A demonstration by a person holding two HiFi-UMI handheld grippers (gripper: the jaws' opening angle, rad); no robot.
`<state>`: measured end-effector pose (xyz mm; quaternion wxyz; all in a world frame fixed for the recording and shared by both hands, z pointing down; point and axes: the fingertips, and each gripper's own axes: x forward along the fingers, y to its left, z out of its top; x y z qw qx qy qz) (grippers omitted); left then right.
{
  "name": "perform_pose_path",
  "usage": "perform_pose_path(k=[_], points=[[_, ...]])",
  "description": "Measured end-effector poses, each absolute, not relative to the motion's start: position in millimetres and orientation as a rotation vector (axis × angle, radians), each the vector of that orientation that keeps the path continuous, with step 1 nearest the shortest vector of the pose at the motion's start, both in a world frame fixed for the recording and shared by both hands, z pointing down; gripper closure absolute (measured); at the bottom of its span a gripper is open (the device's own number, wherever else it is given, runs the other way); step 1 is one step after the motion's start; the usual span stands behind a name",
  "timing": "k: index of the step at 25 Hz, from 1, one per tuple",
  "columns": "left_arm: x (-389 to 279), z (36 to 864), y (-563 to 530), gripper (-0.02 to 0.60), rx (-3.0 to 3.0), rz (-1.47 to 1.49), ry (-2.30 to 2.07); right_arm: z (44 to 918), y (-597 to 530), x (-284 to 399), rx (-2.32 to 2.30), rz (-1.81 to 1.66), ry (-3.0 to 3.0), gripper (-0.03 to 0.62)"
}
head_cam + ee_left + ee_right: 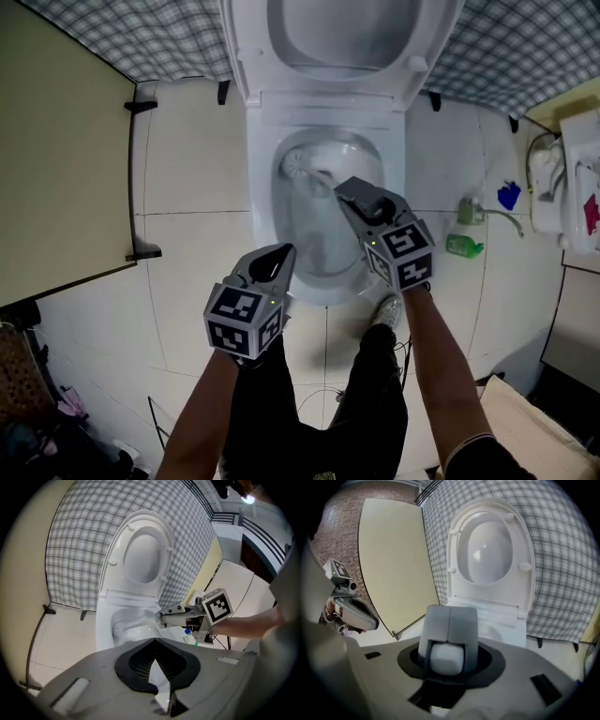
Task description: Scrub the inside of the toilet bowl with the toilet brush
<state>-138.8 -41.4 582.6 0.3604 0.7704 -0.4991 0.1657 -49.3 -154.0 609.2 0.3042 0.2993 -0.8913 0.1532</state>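
The white toilet (261,192) stands with its lid and seat (342,37) raised. The toilet brush (298,167) has its head low in the bowl at the back left, and its pale handle slants up to the right. My right gripper (343,189) is shut on that handle above the bowl's middle; the handle's white end (447,660) shows between its two grey jaws. My left gripper (280,254) hovers over the bowl's front left rim, jaws together and holding nothing. The left gripper view shows the brush head (123,629) in the bowl and the right gripper (162,618) over it.
A beige partition (56,159) runs along the left, with black brackets at its foot. A green bottle (465,247), a blue item (509,195) and a hose lie on the tiled floor at the right, by a white fixture (577,187). A plaid wall stands behind the toilet.
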Motion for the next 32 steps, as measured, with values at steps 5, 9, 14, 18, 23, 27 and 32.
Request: perform_pose_path(k=[5, 9, 14, 18, 23, 27, 32], points=[[-146.4, 583.0, -43.2, 0.572, 1.997, 0.428, -1.265, 612.1, -158.6, -52.0, 0.848, 0.334, -2.315, 0.419], [-143.6, 584.2, -46.6, 0.572, 2.011, 0.441, -1.240, 610.3, -165.7, -44.6, 0.934, 0.303, -2.269, 0.419], [-137.0, 587.1, -50.4, 0.572, 2.057, 0.467, -1.186, 613.9, -168.4, -22.3, 1.066, 0.339, -2.200, 0.419], [-134.3, 587.7, -56.5, 0.572, 2.097, 0.485, -1.146, 608.5, -163.6, -12.0, 1.190, 0.365, -2.149, 0.419], [-130.4, 586.4, -61.0, 0.572, 2.146, 0.490, -1.091, 608.4, -152.9, 7.1, 1.353, 0.426, -2.055, 0.419], [-125.1, 583.7, -60.6, 0.572, 2.181, 0.494, -1.037, 610.5, -140.4, 25.0, 1.454, 0.462, -1.971, 0.419], [-123.0, 585.4, -62.6, 0.572, 2.215, 0.508, -0.985, 606.0, -125.1, 31.1, 1.547, 0.515, -1.910, 0.419]])
